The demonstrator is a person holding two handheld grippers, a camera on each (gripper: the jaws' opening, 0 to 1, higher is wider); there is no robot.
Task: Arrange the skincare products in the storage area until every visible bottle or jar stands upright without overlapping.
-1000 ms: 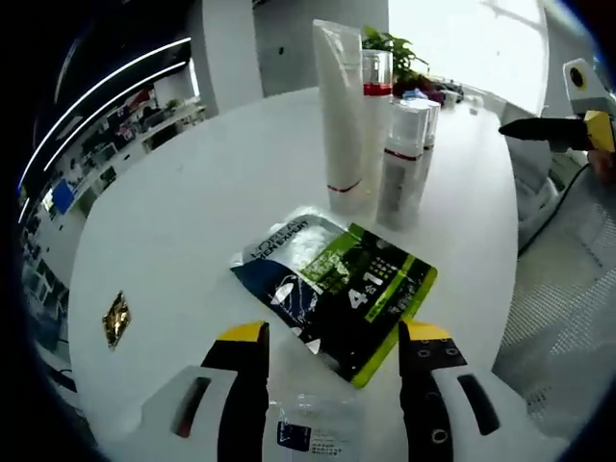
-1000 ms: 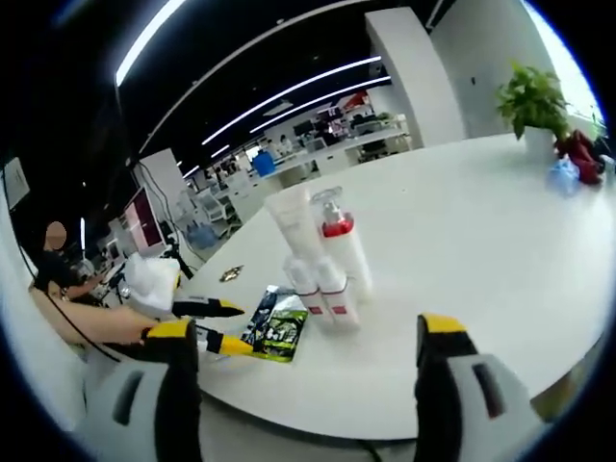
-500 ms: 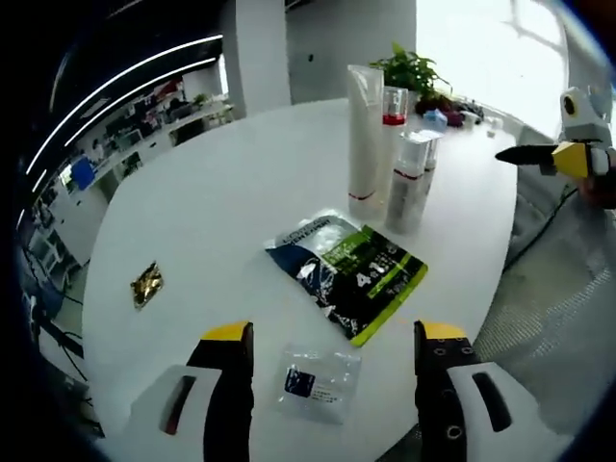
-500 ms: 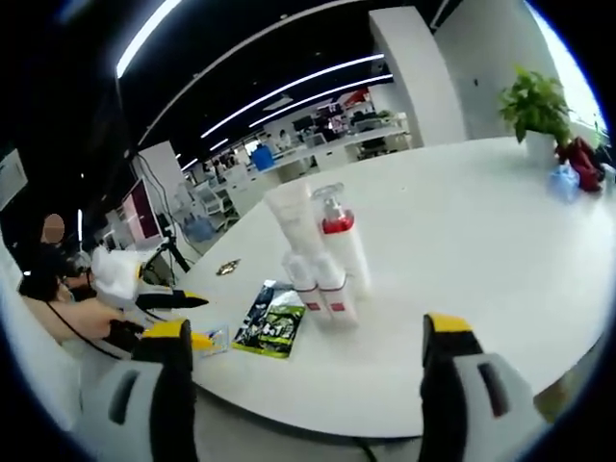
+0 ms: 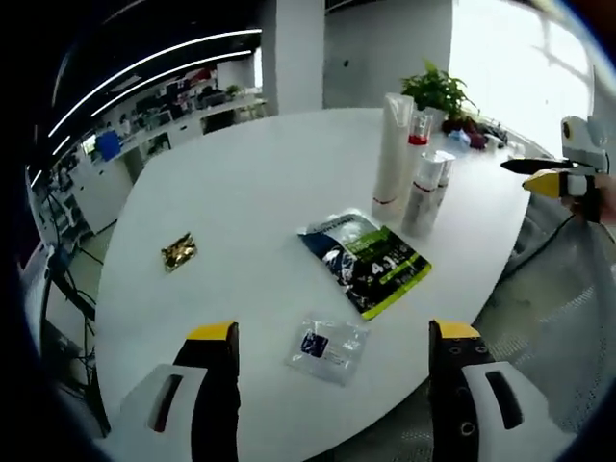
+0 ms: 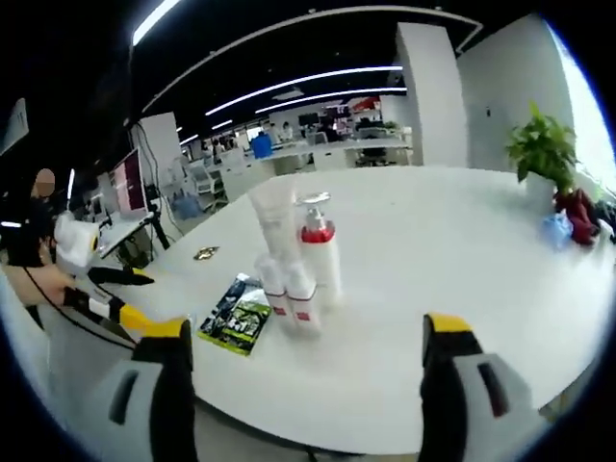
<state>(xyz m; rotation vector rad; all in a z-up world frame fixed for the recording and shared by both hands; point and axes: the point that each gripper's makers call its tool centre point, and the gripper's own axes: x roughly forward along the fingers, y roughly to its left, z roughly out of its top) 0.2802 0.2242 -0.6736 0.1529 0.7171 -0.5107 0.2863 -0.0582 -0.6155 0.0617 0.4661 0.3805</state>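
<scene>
Worktop (image 5: 241, 192): white, round, in an open-plan office; desks and monitors far behind, strip lights overhead, a potted plant (image 5: 438, 91) at the far edge.

Skincare group, far right in the left gripper view: tall white tube (image 5: 390, 159), pump bottle (image 5: 418, 130) with red collar, two short bottles (image 5: 426, 192), all upright, close-packed, apparently touching. The right gripper view shows them at centre: tube (image 6: 272, 226), pump bottle (image 6: 319, 252).

Flat items: green-and-black sachet (image 5: 369, 262) lying just near the group; clear packet (image 5: 327, 347) nearer; gold wrapper (image 5: 179, 251) well apart, left.

Left gripper (image 5: 332, 399): jaws wide apart, empty, off the near edge.
Right gripper (image 6: 303, 385): jaws wide apart, empty, short of the bottles.

Step, as judged: bottles appear finished; both tools stand off. Next move, if any, calls for checking the spacing between bottles.
</scene>
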